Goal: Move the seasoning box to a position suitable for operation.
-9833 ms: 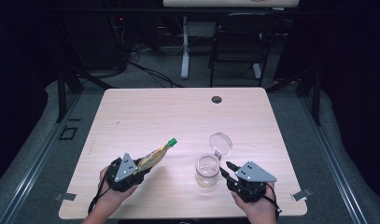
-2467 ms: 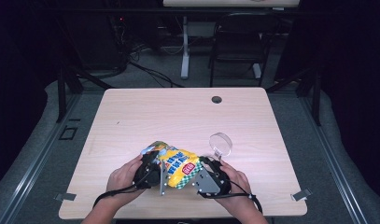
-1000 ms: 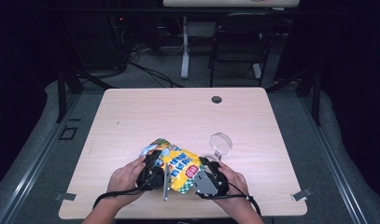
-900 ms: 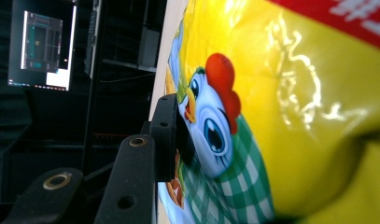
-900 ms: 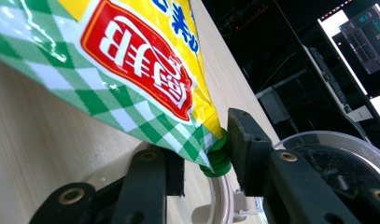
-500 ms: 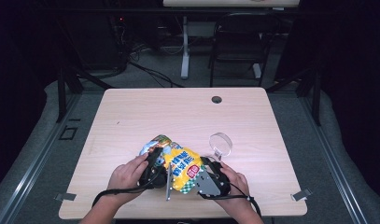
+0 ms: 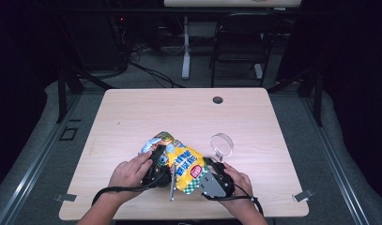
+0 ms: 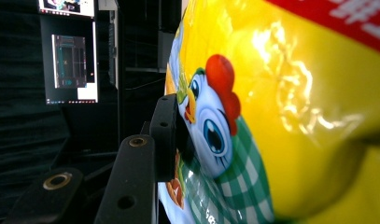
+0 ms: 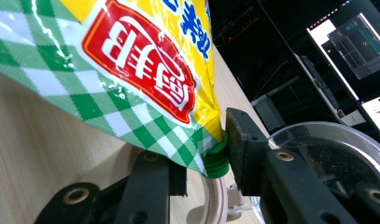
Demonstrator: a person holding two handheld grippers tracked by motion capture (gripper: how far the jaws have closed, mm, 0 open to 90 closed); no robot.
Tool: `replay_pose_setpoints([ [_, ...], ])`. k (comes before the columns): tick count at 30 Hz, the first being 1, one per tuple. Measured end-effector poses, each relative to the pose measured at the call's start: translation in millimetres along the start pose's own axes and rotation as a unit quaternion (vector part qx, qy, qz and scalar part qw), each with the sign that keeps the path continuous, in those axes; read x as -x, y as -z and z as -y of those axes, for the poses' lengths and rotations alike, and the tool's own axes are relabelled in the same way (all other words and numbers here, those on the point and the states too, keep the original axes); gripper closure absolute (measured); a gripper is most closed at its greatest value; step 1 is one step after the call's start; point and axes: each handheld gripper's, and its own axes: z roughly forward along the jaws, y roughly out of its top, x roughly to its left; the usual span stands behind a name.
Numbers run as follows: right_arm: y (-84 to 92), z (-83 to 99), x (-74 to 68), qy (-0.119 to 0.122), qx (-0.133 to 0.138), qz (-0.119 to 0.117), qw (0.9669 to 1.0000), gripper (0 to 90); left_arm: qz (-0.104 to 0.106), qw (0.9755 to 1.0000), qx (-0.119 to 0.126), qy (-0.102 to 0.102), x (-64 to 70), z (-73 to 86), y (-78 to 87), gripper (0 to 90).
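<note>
Snack bag [image 7: 181, 161], yellow with a green-checked lower part and a red label, sits raised over the near middle of the counter [image 7: 132, 117], held between both hands. In the left claw view the bag [image 8: 281, 116] shows a cartoon chicken, and one black jaw lies flat against the printed face; the other jaw is hidden behind the bag. The left claw [image 7: 156, 169] therefore appears pinched on the bag's left side. In the right claw view the bag's checked corner [image 9: 131, 84] and a green cap or spout [image 9: 217, 163] sit between the jaws; the right jaw touches the green part. The right claw [image 7: 205, 173] has just been closing, with that corner between its jaws. A clear round lid [image 7: 222, 144] rests on the counter just right of the bag. A clear jar rim [image 9: 337, 158] shows beyond the right jaw.
</note>
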Motion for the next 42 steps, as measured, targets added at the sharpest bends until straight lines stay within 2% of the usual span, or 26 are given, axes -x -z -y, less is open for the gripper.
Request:
replay_pose_setpoints([
  [10,0.0,0.0,-2.2,-0.002,0.009,0.004,1.0000,70.9,-0.001,0.9999,-0.002,-0.012,-2.9,-0.1,1.8,65.3],
  [25,0.8,-0.4,-1.6,-0.003,0.006,0.005,1.0000,71.1,-0.006,0.9996,-0.005,-0.026,-6.2,-2.5,3.1,65.3],
  [32,2.1,0.0,-0.7,-0.005,0.002,0.004,1.0000,71.2,-0.007,0.9990,-0.006,-0.044,-9.3,-5.0,3.8,65.3],
  [35,2.0,0.4,-0.6,-0.012,0.008,0.006,0.9999,71.2,-0.010,0.9990,-0.004,-0.042,-9.9,-5.5,3.7,65.3],
  [42,2.7,0.4,-1.0,-0.011,0.005,0.008,0.9999,71.3,-0.017,0.9981,-0.006,-0.059,-12.2,-6.8,4.9,65.4],
])
